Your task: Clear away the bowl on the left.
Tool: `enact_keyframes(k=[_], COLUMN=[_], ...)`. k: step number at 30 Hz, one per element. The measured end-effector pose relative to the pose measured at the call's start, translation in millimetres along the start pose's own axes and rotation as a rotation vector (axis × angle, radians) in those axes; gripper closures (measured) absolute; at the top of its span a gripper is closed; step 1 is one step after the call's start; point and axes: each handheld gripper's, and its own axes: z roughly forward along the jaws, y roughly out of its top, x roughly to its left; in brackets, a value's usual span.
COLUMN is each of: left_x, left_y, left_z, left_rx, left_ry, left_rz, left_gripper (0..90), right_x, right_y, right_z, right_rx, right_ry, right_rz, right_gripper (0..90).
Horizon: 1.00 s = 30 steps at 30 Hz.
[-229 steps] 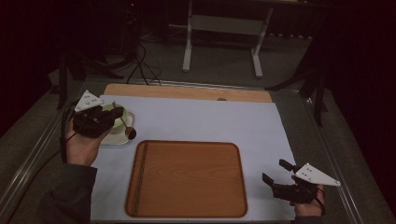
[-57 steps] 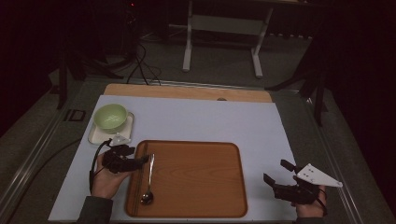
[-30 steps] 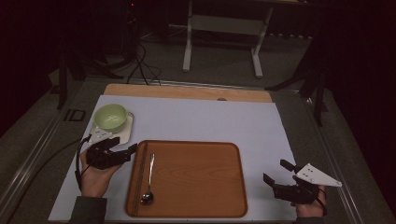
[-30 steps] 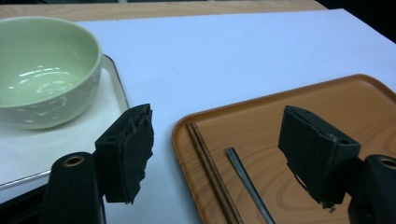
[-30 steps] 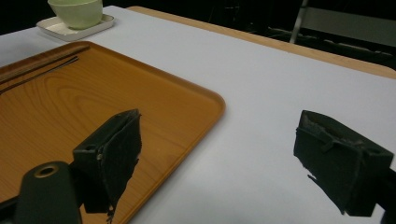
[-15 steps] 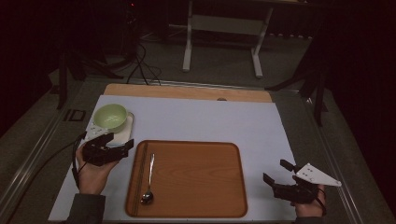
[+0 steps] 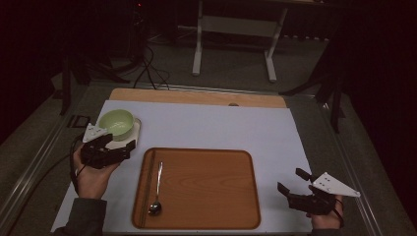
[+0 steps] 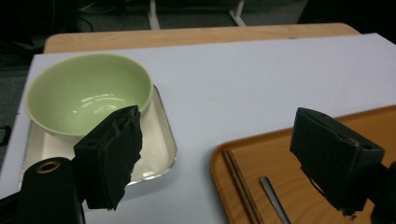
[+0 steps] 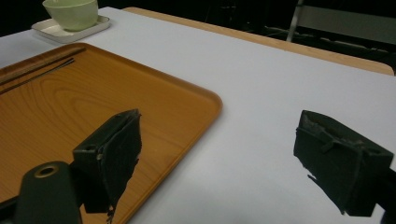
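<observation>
A metal spoon [image 7: 156, 189] lies lengthwise on the left part of the wooden tray [image 7: 211, 191], bowl end toward me. My left gripper [image 7: 129, 146] hovers left of the tray, just in front of the green bowl [image 7: 117, 121]. Its jaws have just been opening and stand open with nothing between them. In the left gripper view the left gripper [image 8: 224, 163] frames bare white mat, with the bowl [image 8: 88, 91] behind its left jaw and the spoon handle [image 8: 275, 200] low on the right. My right gripper [image 7: 290, 180] rests open at the table's near right corner; the right gripper [image 9: 229, 163] spans the tray's corner [image 9: 205, 100].
The bowl sits on a small white dish [image 7: 132, 133] at the left of the white mat [image 7: 221, 128]. A pair of thin brown sticks [image 7: 147, 187] lies along the tray's left rim. Beyond the mat runs the table's wooden far edge [image 7: 196, 96].
The spoon now lies on the tray, which was bare at first. My left gripper has drawn away from it, leftward and back toward the bowl. The right gripper has stayed put.
</observation>
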Motion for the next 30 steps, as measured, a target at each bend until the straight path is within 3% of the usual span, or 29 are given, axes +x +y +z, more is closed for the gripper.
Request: enact_keyframes(k=[10, 30], left_x=[5.7, 21.4], left_y=[11.6, 26.9], left_z=[-1.9, 4.7], left_rx=[-0.031, -0.041], left_ry=[0.019, 0.062], left_rz=[-0.002, -0.011], left_gripper=[18.4, 19.1], right_x=[-0.1, -0.3], right_y=[-0.2, -0.3], right_z=[0.3, 0.2], right_rx=[0.001, 0.000], right_ry=[0.000, -0.001], right_rz=[0.000, 0.002], right_gripper=[14.6, 14.6])
